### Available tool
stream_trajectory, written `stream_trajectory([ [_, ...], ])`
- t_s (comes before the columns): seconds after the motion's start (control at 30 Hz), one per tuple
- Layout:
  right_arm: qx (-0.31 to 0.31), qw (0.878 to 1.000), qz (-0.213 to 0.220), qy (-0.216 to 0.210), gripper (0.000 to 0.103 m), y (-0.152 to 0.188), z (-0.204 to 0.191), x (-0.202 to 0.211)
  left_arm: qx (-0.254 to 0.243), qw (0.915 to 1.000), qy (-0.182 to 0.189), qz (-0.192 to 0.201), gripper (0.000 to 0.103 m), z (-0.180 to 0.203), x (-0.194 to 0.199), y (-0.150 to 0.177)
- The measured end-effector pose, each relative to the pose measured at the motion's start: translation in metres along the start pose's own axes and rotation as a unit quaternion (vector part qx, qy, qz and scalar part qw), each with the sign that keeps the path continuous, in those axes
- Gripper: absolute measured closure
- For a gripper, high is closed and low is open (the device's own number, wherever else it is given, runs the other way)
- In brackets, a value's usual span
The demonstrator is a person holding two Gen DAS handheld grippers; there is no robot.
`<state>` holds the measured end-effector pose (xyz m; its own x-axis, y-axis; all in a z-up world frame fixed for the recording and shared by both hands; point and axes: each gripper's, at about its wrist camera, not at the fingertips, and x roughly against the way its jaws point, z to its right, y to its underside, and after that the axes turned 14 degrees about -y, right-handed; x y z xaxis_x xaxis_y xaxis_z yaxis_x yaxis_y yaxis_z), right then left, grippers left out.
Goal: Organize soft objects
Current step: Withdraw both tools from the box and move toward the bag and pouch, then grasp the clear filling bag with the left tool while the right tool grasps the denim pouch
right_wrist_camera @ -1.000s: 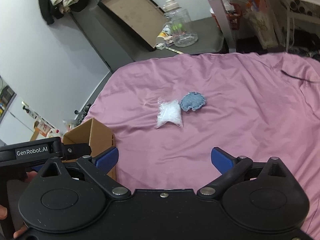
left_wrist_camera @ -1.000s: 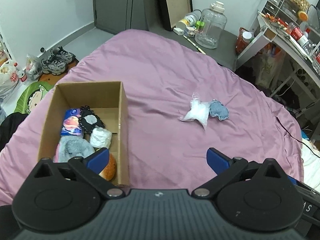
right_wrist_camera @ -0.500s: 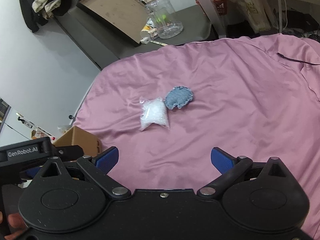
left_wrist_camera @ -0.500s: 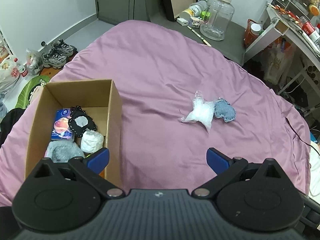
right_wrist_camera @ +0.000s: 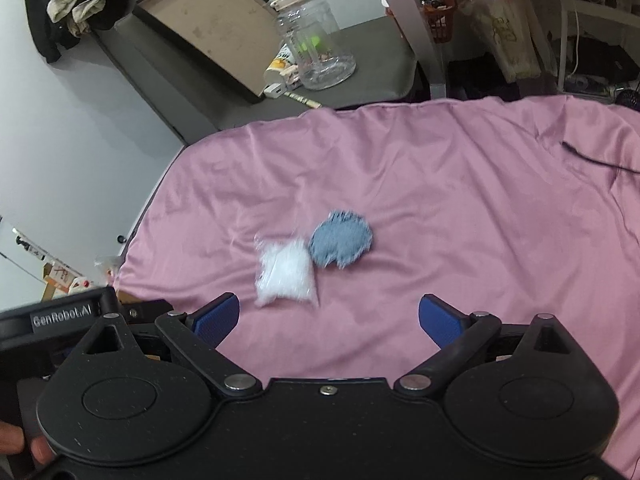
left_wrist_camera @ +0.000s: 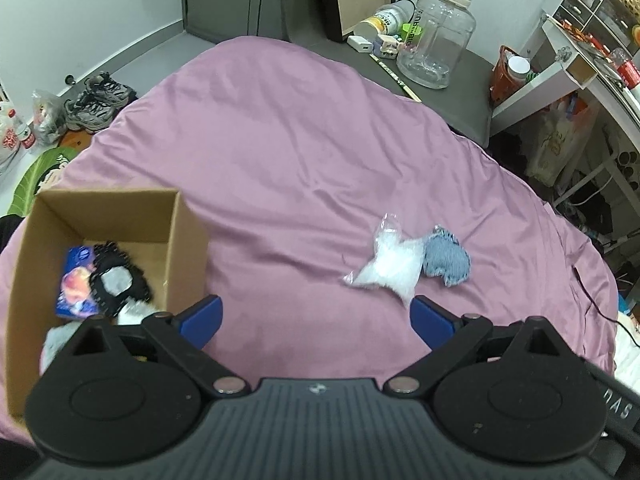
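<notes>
left gripper (left_wrist_camera: 316, 318): wide open, empty
right gripper (right_wrist_camera: 328, 318): wide open, empty
plastic bag (right_wrist_camera: 285, 274): on bedsheet (right_wrist_camera: 440, 184), touching blue pad (right_wrist_camera: 341, 243)
box (left_wrist_camera: 188, 236): left, holds soft items

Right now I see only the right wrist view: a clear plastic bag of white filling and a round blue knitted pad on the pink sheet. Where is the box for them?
Observer: The open brown cardboard box sits on the pink bed sheet, left of the clear plastic bag.
Operator: Is it full?
Observer: No. Bare floor shows near its far wall, beside a black-rimmed pad and a blue packet.
Operator: Is the left gripper free?
Observer: Yes. The left gripper has its jaws wide apart, holding nothing.
</notes>
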<state>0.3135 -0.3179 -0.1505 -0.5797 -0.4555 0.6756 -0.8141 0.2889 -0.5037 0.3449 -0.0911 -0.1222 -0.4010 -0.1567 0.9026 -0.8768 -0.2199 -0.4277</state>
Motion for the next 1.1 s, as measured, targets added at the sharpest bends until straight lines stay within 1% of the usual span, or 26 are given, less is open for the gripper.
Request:
stream_trajectory([
  [0.13, -0.011, 1.0, 0.003, 0.005, 0.011, -0.01, 0.007, -0.008, -0.008, 0.9998, 0.016, -0.001, 0.004, 0.006, -0.011, -0.006],
  [0.23, -0.022, 1.0, 0.002, 0.01, 0.012, -0.014, 0.014, -0.015, -0.015, 0.9996, 0.024, -0.001, 0.008, 0.011, -0.019, -0.009],
  [0.3, -0.022, 1.0, -0.003, 0.018, 0.013, -0.016, 0.017, -0.02, -0.015, 0.9994, 0.03, -0.007, 0.012, 0.014, -0.027, -0.012],
  [0.43, -0.028, 0.999, -0.013, 0.021, 0.023, -0.019, 0.02, -0.032, -0.012, 0.9989, 0.04, -0.02, 0.016, 0.017, -0.043, -0.013],
  [0.5, -0.031, 0.999, -0.018, 0.023, 0.025, -0.021, 0.021, -0.037, -0.007, 0.9988, 0.042, -0.026, 0.019, 0.019, -0.053, -0.014],
  [0.57, -0.033, 0.999, -0.024, 0.023, 0.025, -0.023, 0.021, -0.043, -0.002, 0.9983, 0.046, -0.035, 0.02, 0.022, -0.063, -0.014],
  [0.63, -0.03, 0.999, -0.027, 0.027, 0.025, -0.026, 0.02, -0.047, 0.003, 0.9978, 0.05, -0.044, 0.021, 0.026, -0.071, -0.015],
  [0.77, -0.036, 0.998, -0.028, 0.033, 0.029, -0.035, 0.024, -0.053, 0.008, 0.9968, 0.067, -0.044, 0.021, 0.038, -0.082, -0.018],
  [0.83, -0.05, 0.998, -0.026, 0.037, 0.037, -0.04, 0.028, -0.054, 0.003, 0.9958, 0.076, -0.051, 0.021, 0.047, -0.09, -0.02],
  [0.9, -0.071, 0.996, -0.024, 0.041, 0.037, -0.045, 0.034, -0.055, 0.002, 0.994, 0.088, -0.064, 0.021, 0.055, -0.102, -0.021],
  [0.93, -0.075, 0.996, -0.024, 0.041, 0.037, -0.047, 0.035, -0.056, 0.002, 0.9935, 0.09, -0.069, 0.024, 0.059, -0.108, -0.021],
  [0.97, -0.075, 0.996, -0.025, 0.04, 0.037, -0.049, 0.035, -0.058, 0.001, 0.9939, 0.085, -0.07, 0.038, 0.062, -0.113, -0.021],
  [1.0, -0.073, 0.996, -0.028, 0.039, 0.037, -0.05, 0.034, -0.06, 0.002, 0.9943, 0.081, -0.07, 0.046, 0.062, -0.116, -0.022],
  [1.07, -0.07, 0.996, -0.036, 0.036, 0.037, -0.051, 0.03, -0.068, 0.011, 0.9919, 0.101, -0.076, 0.062, 0.06, -0.116, -0.023],
  [1.1, -0.068, 0.996, -0.039, 0.033, 0.037, -0.052, 0.029, -0.072, 0.009, 0.9914, 0.104, -0.078, 0.066, 0.058, -0.114, -0.024],
])
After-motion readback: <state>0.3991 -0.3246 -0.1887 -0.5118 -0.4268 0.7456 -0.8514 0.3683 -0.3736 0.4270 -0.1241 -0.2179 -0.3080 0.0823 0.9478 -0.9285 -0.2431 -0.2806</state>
